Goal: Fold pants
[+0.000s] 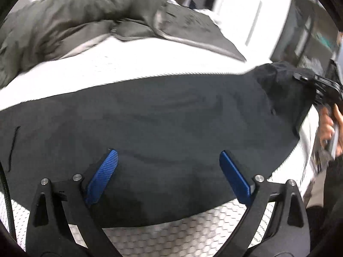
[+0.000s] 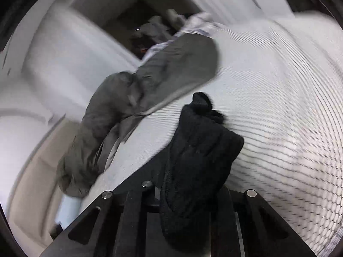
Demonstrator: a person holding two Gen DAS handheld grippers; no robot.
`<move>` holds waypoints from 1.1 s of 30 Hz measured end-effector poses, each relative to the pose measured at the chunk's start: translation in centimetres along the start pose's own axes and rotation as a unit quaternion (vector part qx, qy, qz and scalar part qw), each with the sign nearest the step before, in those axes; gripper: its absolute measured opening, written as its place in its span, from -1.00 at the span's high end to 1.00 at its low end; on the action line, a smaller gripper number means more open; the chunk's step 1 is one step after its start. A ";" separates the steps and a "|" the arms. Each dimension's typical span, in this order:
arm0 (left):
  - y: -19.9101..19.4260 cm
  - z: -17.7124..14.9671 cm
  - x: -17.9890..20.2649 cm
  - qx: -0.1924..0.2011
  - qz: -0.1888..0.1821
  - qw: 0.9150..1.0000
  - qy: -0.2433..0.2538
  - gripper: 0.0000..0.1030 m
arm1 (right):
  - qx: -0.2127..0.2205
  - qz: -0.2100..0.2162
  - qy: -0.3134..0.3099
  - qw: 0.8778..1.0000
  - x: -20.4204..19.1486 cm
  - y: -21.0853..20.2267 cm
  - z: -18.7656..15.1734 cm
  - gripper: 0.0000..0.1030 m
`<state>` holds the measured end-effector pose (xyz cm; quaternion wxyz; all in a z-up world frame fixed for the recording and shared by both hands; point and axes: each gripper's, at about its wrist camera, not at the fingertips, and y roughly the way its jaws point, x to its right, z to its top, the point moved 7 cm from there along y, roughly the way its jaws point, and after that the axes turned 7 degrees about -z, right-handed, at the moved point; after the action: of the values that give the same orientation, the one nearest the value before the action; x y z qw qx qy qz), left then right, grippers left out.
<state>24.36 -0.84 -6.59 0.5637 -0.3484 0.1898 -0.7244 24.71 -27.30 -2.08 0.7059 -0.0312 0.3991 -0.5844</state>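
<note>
Pants (image 1: 150, 117) lie flat across the white bed (image 1: 150, 64), black and smooth; our right hand-held gripper (image 1: 321, 90) is clamped on a bunched end (image 2: 199, 150), while our left hand-held gripper (image 1: 169, 171) hovers spread wide above the cloth, holding nothing; we should carry that end over evenly, keeping edges aligned, clear of the grey garment (image 1: 75, 17) nearby.

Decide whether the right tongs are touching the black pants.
Touching. The right wrist view shows the right tongs shut on a bunched end of the black pants; the left wrist view agrees.
</note>
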 end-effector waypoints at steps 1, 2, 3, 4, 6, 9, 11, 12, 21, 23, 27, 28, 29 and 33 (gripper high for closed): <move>-0.5 0.0 -0.8 0.006 0.004 1.000 -0.010 -0.85 | 0.001 0.008 -0.036 0.999 -2.2 -0.8 0.0 0.68; -1.1 0.0 -2.0 0.013 0.010 1.000 -0.027 -0.85 | -0.002 0.023 -0.076 0.997 -5.8 -0.6 -0.5 0.68; -1.7 0.0 -3.0 0.019 0.013 0.999 -0.041 -0.85 | -0.010 0.039 -0.102 0.994 -8.7 -0.8 -1.5 0.68; -2.2 -0.2 -3.9 0.024 0.014 0.998 -0.052 -0.85 | -0.020 0.059 -0.128 0.990 -11.8 -0.1 -2.5 0.70; -3.7 -0.5 -6.6 0.035 0.022 0.996 -0.079 -0.85 | -0.055 0.111 -0.177 0.976 -19.1 1.9 -5.5 0.70; -5.5 -1.2 -10.9 0.050 0.047 0.991 -0.111 -0.85 | -0.105 0.181 -0.240 0.948 -26.8 4.4 -10.4 0.70; -6.8 -1.9 -13.7 0.058 0.063 0.987 -0.137 -0.85 | -0.164 0.212 -0.296 0.917 -30.8 6.0 -15.0 0.45; -7.7 -2.4 -15.5 0.064 0.069 0.983 -0.155 -0.85 | -0.183 0.203 -0.328 0.904 -31.8 6.7 -17.2 0.02; -7.8 -3.2 -16.0 0.047 0.038 0.989 -0.134 -0.85 | -0.185 0.075 -0.376 0.905 -24.5 8.5 -18.7 -0.36; -6.1 -3.7 -13.3 0.009 0.032 0.997 -0.072 -0.85 | -0.190 0.030 -0.356 0.914 -21.2 9.0 -17.9 -0.36; -3.5 -5.4 -10.8 -0.056 0.091 0.994 0.038 -0.81 | -0.203 -0.020 -0.337 0.919 -16.0 9.7 -16.6 -0.36; -3.6 -5.2 -10.9 -0.055 0.082 0.995 0.029 -0.79 | -0.202 -0.025 -0.333 0.921 -15.1 9.8 -16.2 -0.36; -4.0 -4.9 -11.0 -0.051 0.066 0.996 0.014 -0.75 | -0.201 -0.026 -0.326 0.924 -14.2 9.7 -15.7 -0.36; -5.6 -0.5 -12.2 0.023 -0.026 0.995 -0.091 -0.75 | -0.190 -0.005 -0.296 0.936 -13.0 10.1 -14.4 -0.40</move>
<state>21.70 12.31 -6.75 0.5673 -0.4045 0.1113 -0.7086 24.20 -6.95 -10.15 0.7705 -0.3381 0.2749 -0.4653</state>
